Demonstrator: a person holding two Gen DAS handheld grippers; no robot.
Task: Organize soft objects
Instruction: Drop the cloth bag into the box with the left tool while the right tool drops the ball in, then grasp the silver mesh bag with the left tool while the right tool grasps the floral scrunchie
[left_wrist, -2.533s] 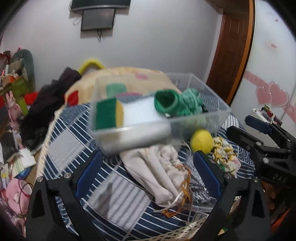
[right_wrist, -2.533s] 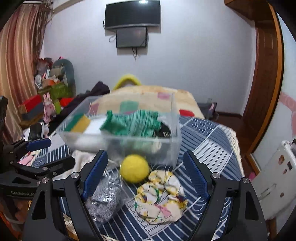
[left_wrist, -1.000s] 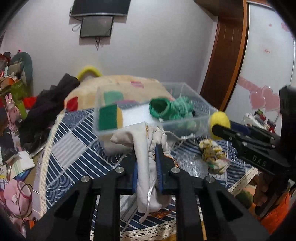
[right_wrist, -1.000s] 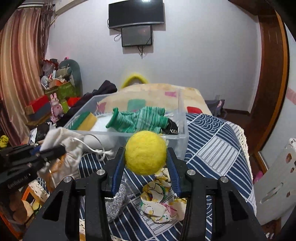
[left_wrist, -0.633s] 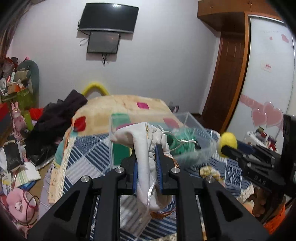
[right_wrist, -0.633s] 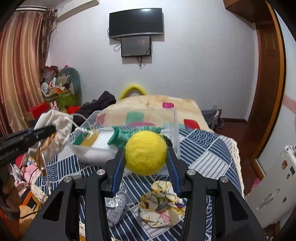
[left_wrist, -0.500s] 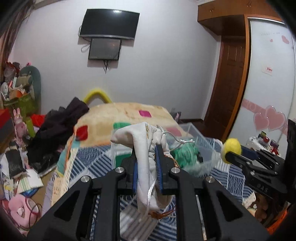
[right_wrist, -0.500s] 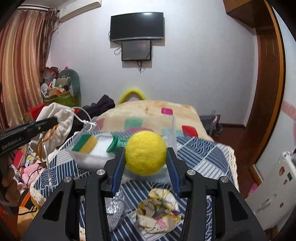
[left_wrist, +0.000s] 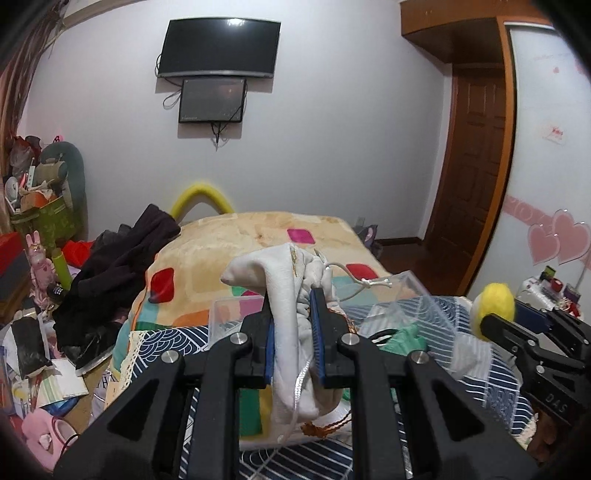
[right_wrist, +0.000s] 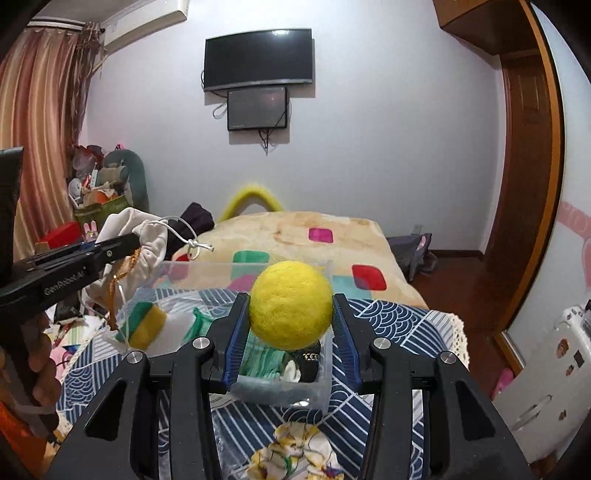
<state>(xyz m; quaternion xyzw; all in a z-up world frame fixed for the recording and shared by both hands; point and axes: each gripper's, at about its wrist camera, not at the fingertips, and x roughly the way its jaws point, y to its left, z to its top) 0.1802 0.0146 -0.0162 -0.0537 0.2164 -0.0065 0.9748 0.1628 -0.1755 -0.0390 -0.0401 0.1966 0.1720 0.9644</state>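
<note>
My left gripper (left_wrist: 292, 325) is shut on a white drawstring pouch (left_wrist: 295, 354) and holds it in the air above the near left side of the clear plastic bin (left_wrist: 417, 291). My right gripper (right_wrist: 290, 317) is shut on a yellow felt ball (right_wrist: 290, 305) and holds it above the bin's near wall (right_wrist: 280, 391). The bin holds a green-and-yellow sponge (right_wrist: 146, 325) and a green knit piece (right_wrist: 262, 360). From the right wrist view the left gripper (right_wrist: 122, 245) with the pouch (right_wrist: 147, 254) is at the left. From the left wrist view the ball (left_wrist: 494, 310) is at the right.
The bin stands on a blue striped quilt (right_wrist: 402, 332). A floral scrunchie (right_wrist: 295, 458) lies in front of the bin. A patchwork blanket (left_wrist: 266, 236) and dark clothes (left_wrist: 122, 266) lie behind. Clutter (left_wrist: 33, 332) fills the floor at left. A door (left_wrist: 476, 177) is at right.
Both grippers closed on their objects, the left on the pouch and the right on the ball, and lifted them from the quilt to above the bin. Both have kept rising.
</note>
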